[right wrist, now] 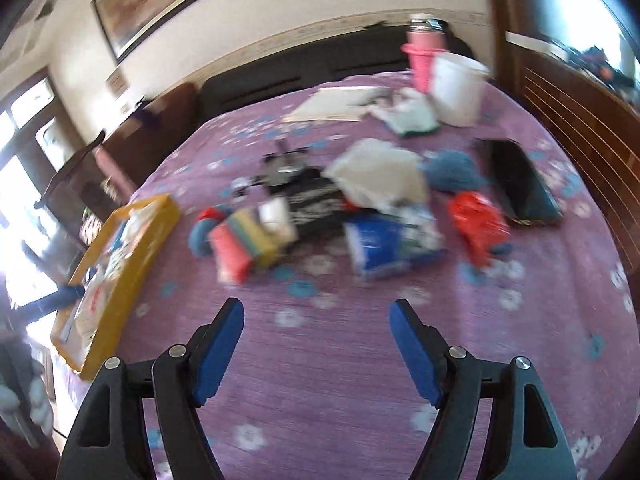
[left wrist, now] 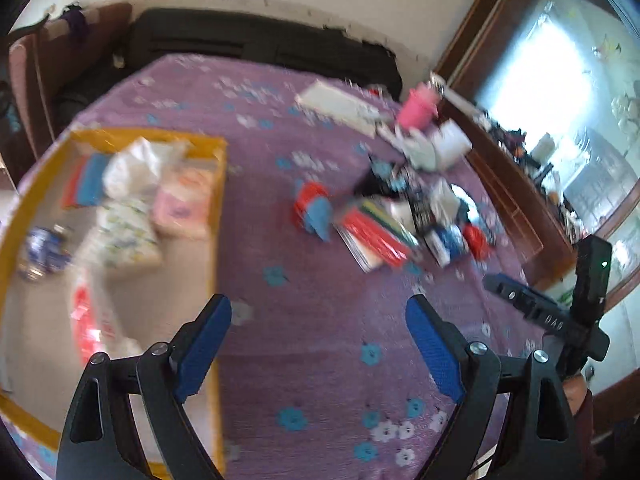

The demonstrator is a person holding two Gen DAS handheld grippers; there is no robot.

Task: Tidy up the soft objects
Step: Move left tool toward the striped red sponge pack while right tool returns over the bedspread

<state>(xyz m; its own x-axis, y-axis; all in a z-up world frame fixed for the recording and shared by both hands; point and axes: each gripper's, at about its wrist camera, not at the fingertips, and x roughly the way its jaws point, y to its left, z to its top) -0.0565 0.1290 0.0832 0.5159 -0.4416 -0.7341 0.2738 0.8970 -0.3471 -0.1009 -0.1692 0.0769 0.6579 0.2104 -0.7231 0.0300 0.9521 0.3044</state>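
- Left gripper (left wrist: 318, 346): blue-padded fingers spread wide, nothing between them; hovers above the purple floral bedspread (left wrist: 320, 300), just beside the right wall of the yellow box (left wrist: 218, 208).
- Right gripper (right wrist: 316, 344): fingers likewise spread and empty; hangs over bare bedspread, short of the loose pile.
- Yellow box: shallow open tray on the bed, already holding soft packs: a white plastic bag (left wrist: 136, 168), a pink tissue pack (left wrist: 184, 204), a floral-print pack (left wrist: 124, 232), a red-and-white pack (left wrist: 92, 320).
- Loose pile, mid-bed, well apart from the box: blue tissue pack (right wrist: 380, 246), red crumpled bag (right wrist: 478, 224), stack of coloured sponge cloths (right wrist: 244, 242), white plastic bag (right wrist: 376, 174), blue knitted item (right wrist: 454, 170).
- Non-soft items mixed in or near: black phone (right wrist: 520, 180), white cup (right wrist: 458, 90), pink bottle (right wrist: 424, 60), flat white pad (right wrist: 340, 104).
- Judged status: sorting part done; several soft pieces remain outside the box.
- Risks: both views are motion-blurred, so a hasty closing could miss a thin pack or pinch the bedspread; overlapping items may drag a neighbour along; the phone lies just beside the red bag and could be knocked; slippery bags may slide out of a shallow pinch.
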